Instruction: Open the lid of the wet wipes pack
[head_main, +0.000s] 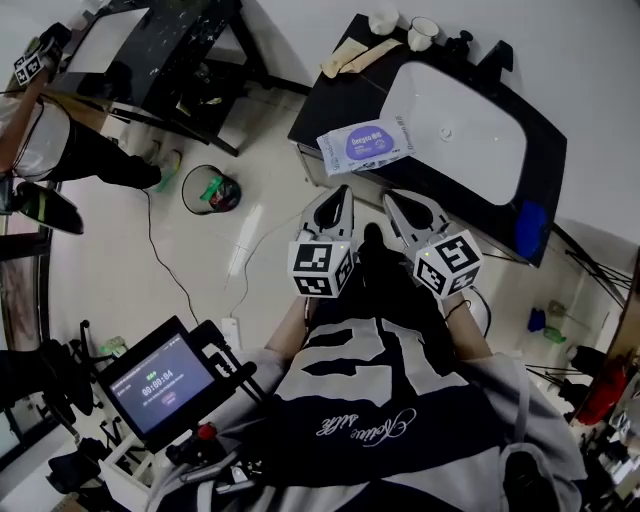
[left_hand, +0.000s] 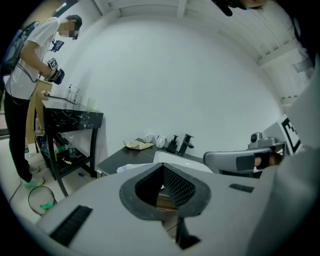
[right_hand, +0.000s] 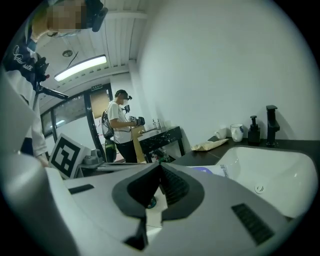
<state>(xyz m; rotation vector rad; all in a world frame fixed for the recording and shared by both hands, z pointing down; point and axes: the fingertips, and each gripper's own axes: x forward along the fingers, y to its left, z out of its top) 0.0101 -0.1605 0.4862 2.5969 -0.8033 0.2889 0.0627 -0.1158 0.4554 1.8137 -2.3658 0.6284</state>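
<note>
A pale-floored workroom holds a black washstand (head_main: 330, 95) with a white basin (head_main: 470, 140) at the upper right. At far left a second person (head_main: 40, 140) stands by a black table. A round bin (head_main: 190, 182) sits on the floor. At lower left a small screen (head_main: 160, 385) shows a running timer whose digits are too small to read with confidence.

The left gripper (head_main: 338, 200) hangs over the floor just short of the washstand, its jaws brought together with nothing between them. The wet wipes pack (head_main: 365, 145) lies flat on the counter's near left corner, beside the basin. Its lid looks untouched and down. Its purple label carries print too fine to read.

The right gripper (head_main: 398, 205) is likewise closed and empty. Judged from this, the task has not begun: reaching the pack, steadying it and lifting the lid all remain.
</note>
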